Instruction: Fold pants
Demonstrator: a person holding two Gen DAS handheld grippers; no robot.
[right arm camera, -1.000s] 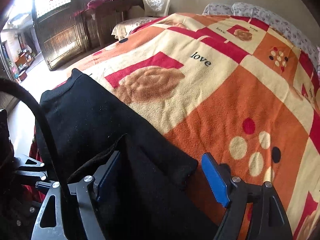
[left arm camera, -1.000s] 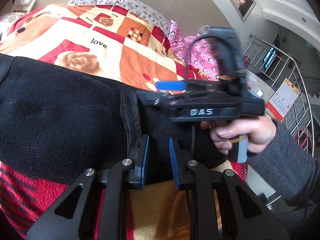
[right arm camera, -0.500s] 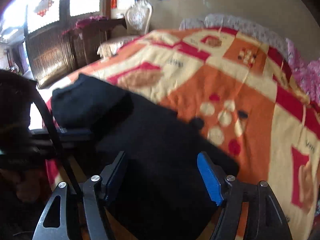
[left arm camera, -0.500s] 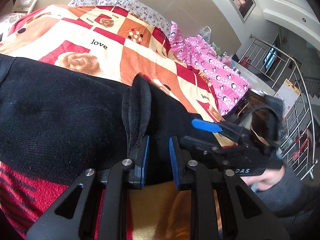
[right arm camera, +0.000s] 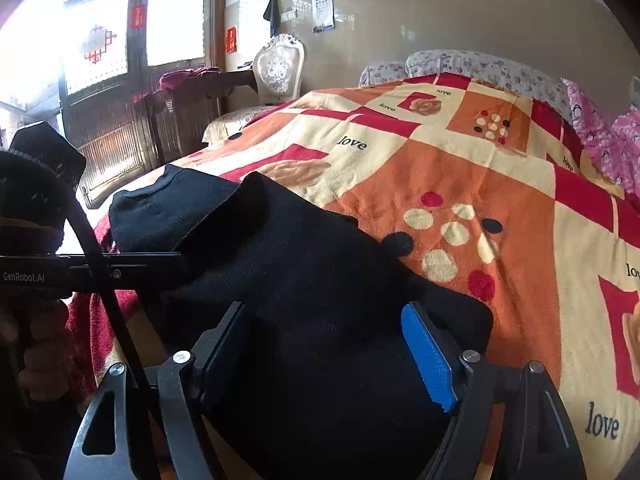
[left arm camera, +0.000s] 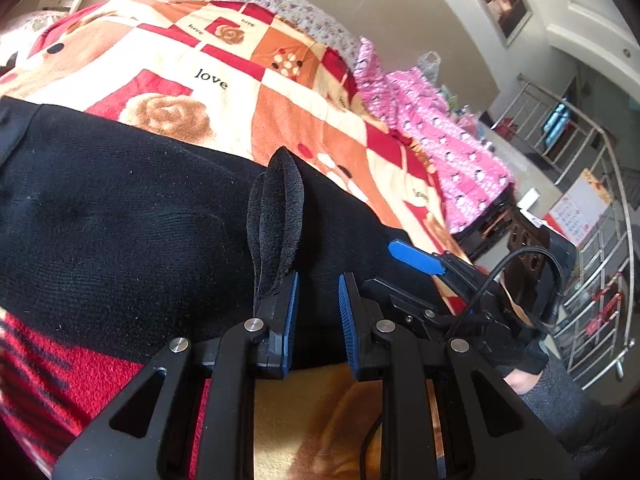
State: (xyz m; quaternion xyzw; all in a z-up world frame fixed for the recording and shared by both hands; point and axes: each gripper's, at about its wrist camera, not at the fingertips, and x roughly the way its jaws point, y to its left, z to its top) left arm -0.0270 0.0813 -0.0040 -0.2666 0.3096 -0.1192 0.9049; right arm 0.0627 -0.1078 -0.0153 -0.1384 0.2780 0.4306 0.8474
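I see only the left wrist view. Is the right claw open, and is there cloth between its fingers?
Observer: In the right wrist view the right claw is wide open. The black pants lie between its fingers, not pinched.
Operator: Where does the far end of the pants lie?
Observer: One hemmed end lies on the blanket near the bed's edge.
Operator: What stands beyond that edge?
Observer: A white chair stands by the wall.

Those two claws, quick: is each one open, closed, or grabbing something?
Left gripper: partly open, holding nothing; a raised fold of the black pants stands beside it.
Right gripper: wide open, straddling the pants, not clamped.
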